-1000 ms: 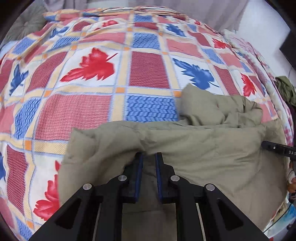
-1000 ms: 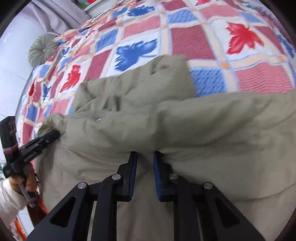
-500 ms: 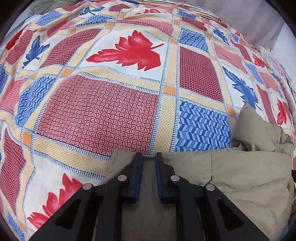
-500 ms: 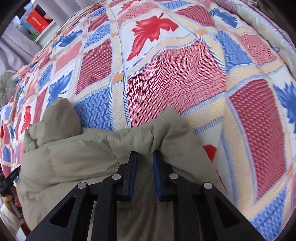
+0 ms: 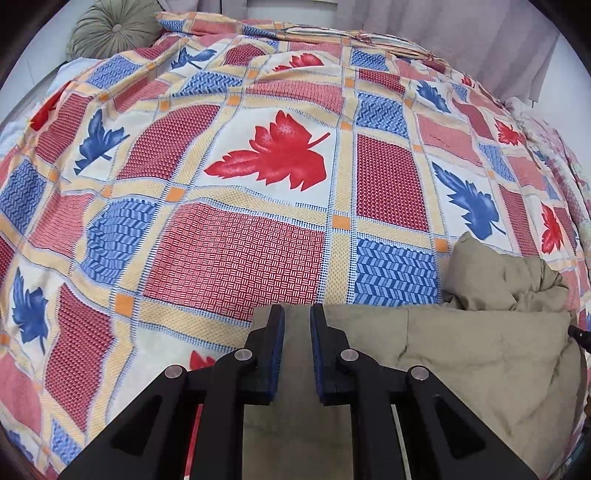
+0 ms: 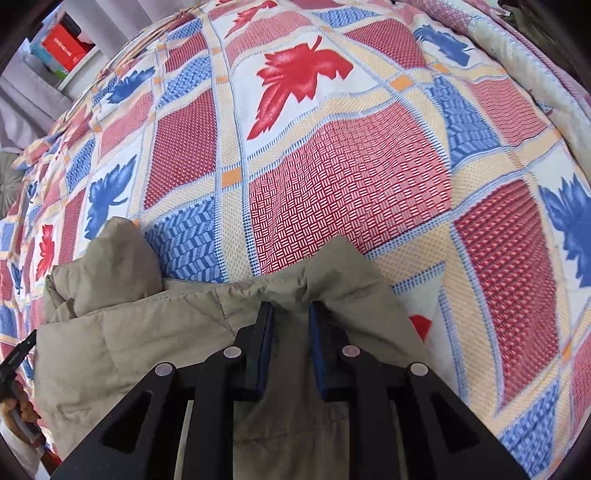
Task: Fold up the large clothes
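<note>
On the bed, in your left wrist view, the khaki padded jacket lies along the near edge of the patterned quilt, its long axis running left to right across the frame. Its far edge is a fairly straight line just ahead of the fingertips, and a bunched lump of it rises at the right end. Your left tool points out over the bed toward the round green cushion at the far end. Its blue-padded fingers stand a narrow gap apart with jacket cloth showing between them; you seem to be pinching the left end of that edge, though the contact itself is hard to make out. The tip of your other tool just shows at the right border.

In your right wrist view, the jacket again stretches sideways, with the lump at the left and a raised corner at the right. Your right tool sits low over the jacket, aimed across the quilt, fingers clamped on a puckered fold of the cloth just behind that corner. Your left hand shows at the lower left edge, gripping its handle.
</note>
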Available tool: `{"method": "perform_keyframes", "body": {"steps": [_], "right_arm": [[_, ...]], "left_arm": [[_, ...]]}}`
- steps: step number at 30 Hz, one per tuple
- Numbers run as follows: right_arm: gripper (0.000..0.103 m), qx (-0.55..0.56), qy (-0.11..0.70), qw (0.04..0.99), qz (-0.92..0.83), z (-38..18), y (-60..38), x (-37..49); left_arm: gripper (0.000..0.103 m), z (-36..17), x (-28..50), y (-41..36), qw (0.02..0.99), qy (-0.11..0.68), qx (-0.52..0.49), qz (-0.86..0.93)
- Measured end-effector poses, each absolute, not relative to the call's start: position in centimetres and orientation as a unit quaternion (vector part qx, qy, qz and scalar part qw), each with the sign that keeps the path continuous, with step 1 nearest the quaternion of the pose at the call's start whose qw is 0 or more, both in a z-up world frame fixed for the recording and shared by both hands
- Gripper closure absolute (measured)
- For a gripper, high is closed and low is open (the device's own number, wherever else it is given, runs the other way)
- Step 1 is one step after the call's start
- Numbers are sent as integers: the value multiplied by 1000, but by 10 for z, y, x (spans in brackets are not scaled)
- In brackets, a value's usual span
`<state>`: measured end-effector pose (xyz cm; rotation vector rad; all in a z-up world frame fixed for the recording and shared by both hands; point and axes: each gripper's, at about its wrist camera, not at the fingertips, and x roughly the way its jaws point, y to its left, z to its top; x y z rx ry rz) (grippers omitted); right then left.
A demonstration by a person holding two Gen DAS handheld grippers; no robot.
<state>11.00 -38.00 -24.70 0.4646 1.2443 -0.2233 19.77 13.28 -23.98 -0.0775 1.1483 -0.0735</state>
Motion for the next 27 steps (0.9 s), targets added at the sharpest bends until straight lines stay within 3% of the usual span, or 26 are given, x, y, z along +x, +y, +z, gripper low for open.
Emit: {"method": "perform_keyframes", "body": {"steps": [5, 12, 18, 22, 27], "right_arm": [[81, 216, 567, 788, -100, -226, -364, 84], [81, 199, 565, 796, -84, -199, -326, 41], [80, 202, 589, 780, -69, -192, -301, 16], [66, 212, 595, 772, -65, -185, -287, 4], [65, 221, 610, 759, -58, -180, -266, -6]], "left_arm": [[87, -222, 159, 135, 839, 541, -29, -47], [87, -248, 119, 144, 813, 579, -54, -23], [87, -237, 99, 145, 801, 597, -44, -19], [87, -223, 90, 146, 795, 604, -50, -24], [87, -210, 78, 145, 789, 610, -57, -40]]}}
